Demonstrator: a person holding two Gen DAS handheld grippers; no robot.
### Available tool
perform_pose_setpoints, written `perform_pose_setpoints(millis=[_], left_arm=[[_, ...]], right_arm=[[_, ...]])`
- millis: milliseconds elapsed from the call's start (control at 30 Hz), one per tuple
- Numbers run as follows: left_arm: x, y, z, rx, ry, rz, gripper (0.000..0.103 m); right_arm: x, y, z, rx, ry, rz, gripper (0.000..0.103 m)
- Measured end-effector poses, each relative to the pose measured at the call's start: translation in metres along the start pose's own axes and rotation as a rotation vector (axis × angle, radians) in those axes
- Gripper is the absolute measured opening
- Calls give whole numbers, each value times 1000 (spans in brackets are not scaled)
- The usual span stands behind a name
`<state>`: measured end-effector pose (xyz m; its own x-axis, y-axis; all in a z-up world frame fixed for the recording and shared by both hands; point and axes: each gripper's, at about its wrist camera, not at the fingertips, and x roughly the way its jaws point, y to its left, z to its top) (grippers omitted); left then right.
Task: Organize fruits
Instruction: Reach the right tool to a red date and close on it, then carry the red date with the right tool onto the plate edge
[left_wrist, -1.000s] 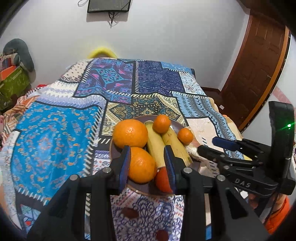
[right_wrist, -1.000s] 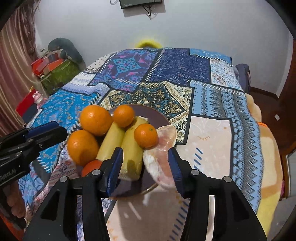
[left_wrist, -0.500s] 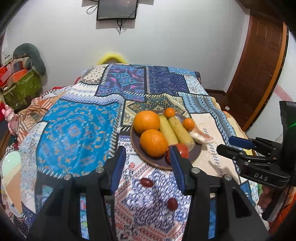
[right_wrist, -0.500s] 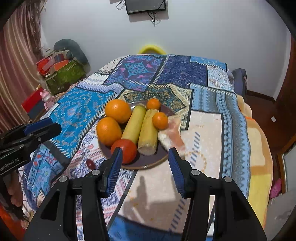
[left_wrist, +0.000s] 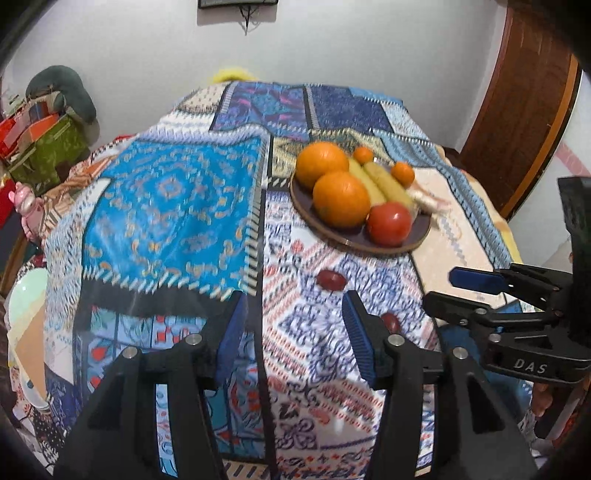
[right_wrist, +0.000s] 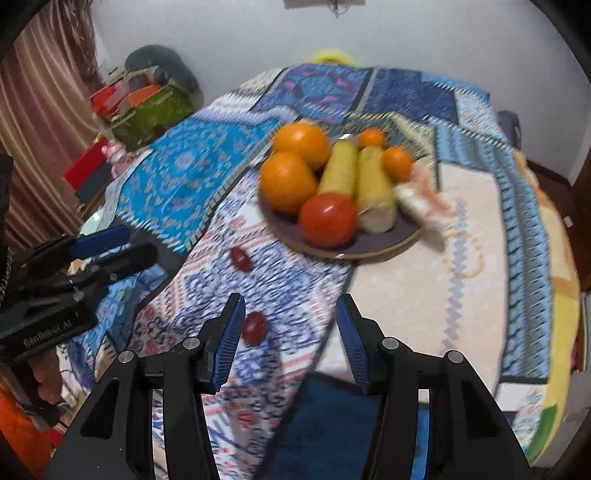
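A dark plate (left_wrist: 354, 242) (right_wrist: 369, 251) on the patchwork bedspread holds two big oranges (left_wrist: 341, 199) (right_wrist: 286, 181), two yellow bananas (left_wrist: 384, 184) (right_wrist: 373, 188), two small mandarins (left_wrist: 402, 173), a red tomato (left_wrist: 389, 223) (right_wrist: 328, 219) and a pale pinkish piece (right_wrist: 421, 199) at its right rim. Two small dark-red fruits (left_wrist: 331, 280) (right_wrist: 255, 328) lie on the cloth nearer to me. My left gripper (left_wrist: 293, 306) (right_wrist: 129, 243) hangs short of the plate, its jaws opening with nothing between them. My right gripper (right_wrist: 290, 310) (left_wrist: 454, 293) is open and holds nothing; one small red fruit lies just beside its left finger.
The bedspread (left_wrist: 170, 206) covers a bed that drops away at the near and side edges. A green box (right_wrist: 151, 110) with clutter stands at the far left by a curtain. A brown door (left_wrist: 517, 110) is at the right. A white wall rises behind the bed.
Both grippers have drawn back from the plate toward the bed's near edge. The left jaws, earlier around an orange, have widened and let it go. The tomato now shows fully.
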<state>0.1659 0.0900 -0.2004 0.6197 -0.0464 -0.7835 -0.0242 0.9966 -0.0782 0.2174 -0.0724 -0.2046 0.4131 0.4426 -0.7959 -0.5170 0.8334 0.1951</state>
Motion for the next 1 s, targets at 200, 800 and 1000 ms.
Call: perform_pose_setpoints(millis=[200,800,1000], left_arm=[[12,8,-13,-16,33,-18,53],[47,-13,-5,25,85,-49,52],[73,-26,6,43,117,-66,46]], right_arm=[[29,17,-5,-17,72,-3,46],[24,1,-5,-25,40,4,19],[8,-33,4,26,-16,-19,19]])
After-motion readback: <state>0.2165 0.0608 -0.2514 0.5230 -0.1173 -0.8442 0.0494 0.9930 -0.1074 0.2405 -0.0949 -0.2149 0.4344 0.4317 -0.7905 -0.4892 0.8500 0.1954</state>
